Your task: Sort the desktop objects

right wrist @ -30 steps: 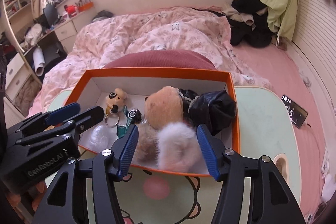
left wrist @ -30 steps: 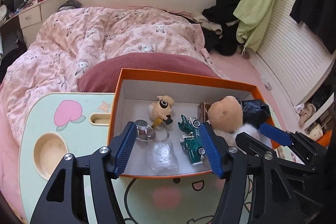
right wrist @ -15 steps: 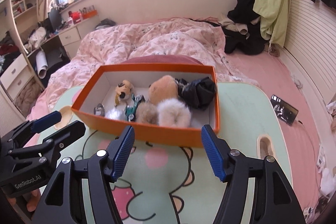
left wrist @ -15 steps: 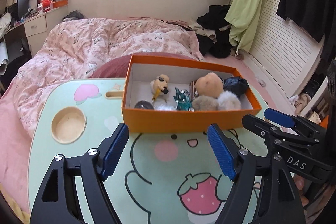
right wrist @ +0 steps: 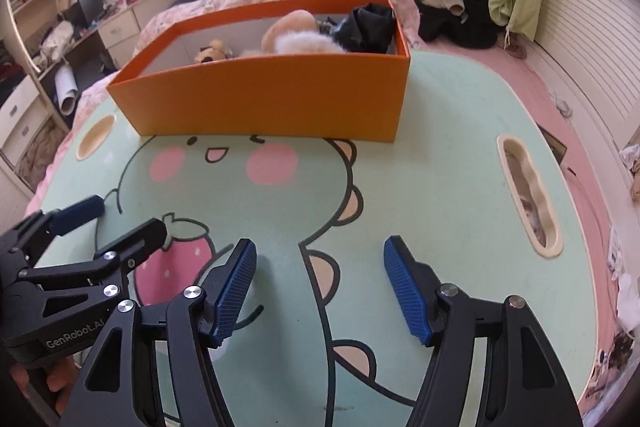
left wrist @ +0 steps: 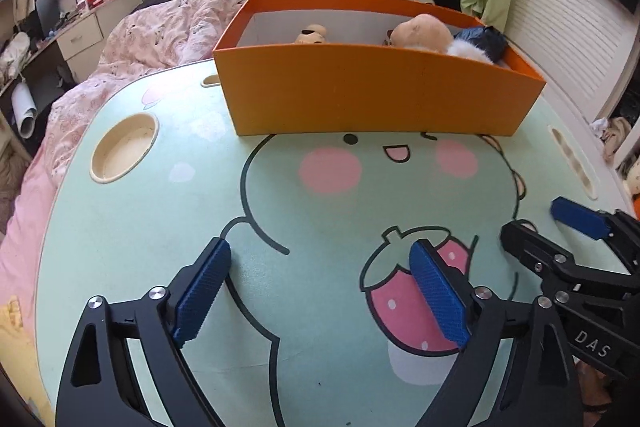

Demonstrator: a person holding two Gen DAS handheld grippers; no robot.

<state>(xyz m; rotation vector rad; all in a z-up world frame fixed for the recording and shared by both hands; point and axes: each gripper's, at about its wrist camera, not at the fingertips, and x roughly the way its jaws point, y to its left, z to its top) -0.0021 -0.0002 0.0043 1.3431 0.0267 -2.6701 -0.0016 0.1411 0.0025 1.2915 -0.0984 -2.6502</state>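
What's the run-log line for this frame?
left gripper: open, empty | right gripper: open, empty | orange box: holds toys | lap table

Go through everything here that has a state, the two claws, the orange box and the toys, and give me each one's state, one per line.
Left claw: open, empty, low over the table.
Right claw: open, empty, low over the table.
Orange box: lidless, upright on the table.
Tan plush: inside the box, showing above the rim.
White fluffy toy: inside the box.
Black bag: inside the box, crumpled, at its right end.
Small figure: inside the box.
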